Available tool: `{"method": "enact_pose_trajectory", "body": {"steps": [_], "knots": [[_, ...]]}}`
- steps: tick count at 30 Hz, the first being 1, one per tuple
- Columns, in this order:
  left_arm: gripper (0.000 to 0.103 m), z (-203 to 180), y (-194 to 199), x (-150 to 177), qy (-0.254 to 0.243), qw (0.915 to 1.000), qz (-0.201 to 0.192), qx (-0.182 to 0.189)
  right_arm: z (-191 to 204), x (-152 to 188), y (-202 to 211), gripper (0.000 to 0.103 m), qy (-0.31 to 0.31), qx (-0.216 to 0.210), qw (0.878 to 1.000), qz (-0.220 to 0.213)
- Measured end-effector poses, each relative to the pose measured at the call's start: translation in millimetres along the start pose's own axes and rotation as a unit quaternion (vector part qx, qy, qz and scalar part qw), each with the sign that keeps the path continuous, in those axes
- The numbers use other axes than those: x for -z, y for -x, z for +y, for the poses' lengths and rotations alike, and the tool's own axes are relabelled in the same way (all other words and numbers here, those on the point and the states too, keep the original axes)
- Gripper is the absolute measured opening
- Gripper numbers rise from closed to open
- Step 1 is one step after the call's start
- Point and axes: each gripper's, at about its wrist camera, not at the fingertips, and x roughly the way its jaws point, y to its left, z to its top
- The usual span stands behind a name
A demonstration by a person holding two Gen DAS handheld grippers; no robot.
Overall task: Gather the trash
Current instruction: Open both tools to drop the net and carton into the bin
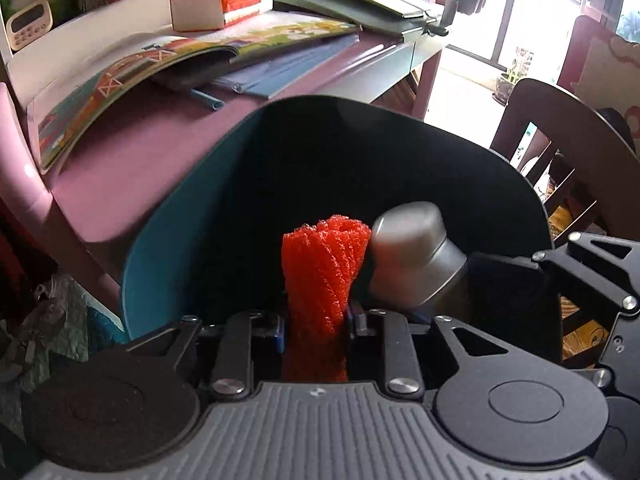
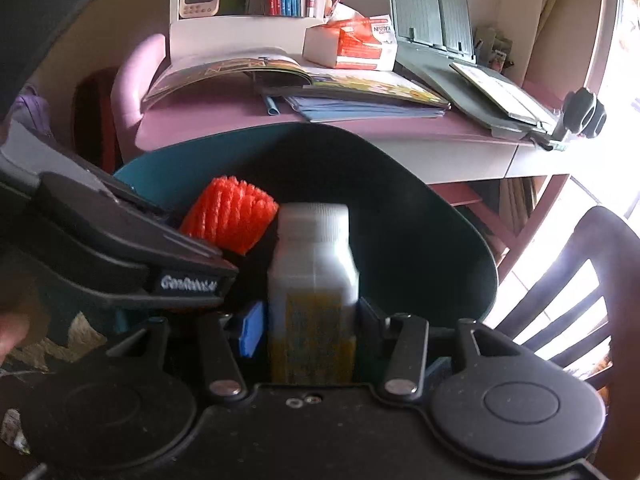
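Observation:
A teal bin point(image 1: 168, 240) with a dark inside stands below the pink desk; it also shows in the right wrist view point(image 2: 440, 232). My left gripper point(image 1: 316, 324) is shut on a roll of orange foam net point(image 1: 320, 272) and holds it over the bin's mouth. My right gripper point(image 2: 312, 320) is shut on a white plastic bottle point(image 2: 312, 252) with a yellow label, also over the bin. The bottle's cap point(image 1: 408, 232) sits right beside the foam net, and the net point(image 2: 232, 216) shows left of the bottle. The bin's bottom is dark and hidden.
The pink desk point(image 1: 132, 160) behind the bin carries an open picture book point(image 1: 132, 76), blue folders point(image 1: 288, 68), a tissue box point(image 1: 224, 4) and a grey book stand point(image 2: 440, 52). A dark wooden chair point(image 1: 560, 144) stands right of the bin. A shelf with books is at the back.

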Motion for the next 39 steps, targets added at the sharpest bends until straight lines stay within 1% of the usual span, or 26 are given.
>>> {"method": "enact_pose_trajectory", "body": {"steps": [2,4,5,6,7,9,15,17,22,25,28,30,36,39], "knots": [[0.031,-0.7,-1.3,0.2,-0.002,1.0000,-0.003,-0.003,1.0,0.7,-0.7,0.049,0.005,0.006,1.000,0.003],[0.042,-0.4,-0.2,0.8,0.000,1.0000,-0.007,-0.001,1.9,1.3,-1.2,0.049,0.008,0.010,1.000,0.004],[0.054,-0.2,1.9,1.2,0.002,0.9999,-0.013,-0.002,1.2,1.2,-1.0,0.049,0.007,0.012,1.000,0.006],[0.060,-1.4,5.3,1.7,-0.002,0.9998,-0.022,0.001,0.8,1.5,-0.2,0.049,0.005,0.014,1.000,0.006],[0.062,-2.8,8.4,1.6,-0.006,0.9996,-0.027,0.001,-0.4,1.2,0.8,0.050,0.003,0.014,1.000,0.004],[0.063,-5.2,15.7,1.2,-0.011,0.9993,-0.036,-0.004,-2.1,0.8,5.0,0.050,-0.001,0.014,1.000,-0.001],[0.063,-3.5,50.8,3.5,0.003,0.9980,-0.062,0.009,-3.3,-0.3,30.3,0.051,-0.012,0.011,1.000,-0.022],[0.063,-3.1,64.5,7.3,0.001,0.9975,-0.070,0.013,-1.6,-0.4,41.1,0.051,-0.012,0.011,0.999,-0.029],[0.063,0.4,99.4,24.7,-0.004,0.9962,-0.087,0.005,7.8,2.0,70.4,0.052,-0.009,0.009,0.999,-0.047],[0.063,8.9,124.2,42.3,0.003,0.9958,-0.091,-0.008,16.0,4.1,90.8,0.053,-0.008,-0.003,0.998,-0.059],[0.064,23.3,147.4,62.5,0.014,0.9952,-0.096,-0.012,30.9,8.2,110.9,0.054,0.002,-0.022,0.997,-0.068],[0.064,31.7,160.9,76.7,0.016,0.9945,-0.100,-0.024,42.1,11.6,121.2,0.054,0.008,-0.032,0.997,-0.074],[0.064,64.4,200.6,127.6,0.041,0.9924,-0.107,-0.045,83.5,24.0,147.7,0.055,0.025,-0.076,0.993,-0.085],[0.064,81.0,219.9,157.3,0.053,0.9911,-0.107,-0.060,108.4,30.1,158.2,0.055,0.031,-0.109,0.990,-0.090]]}}
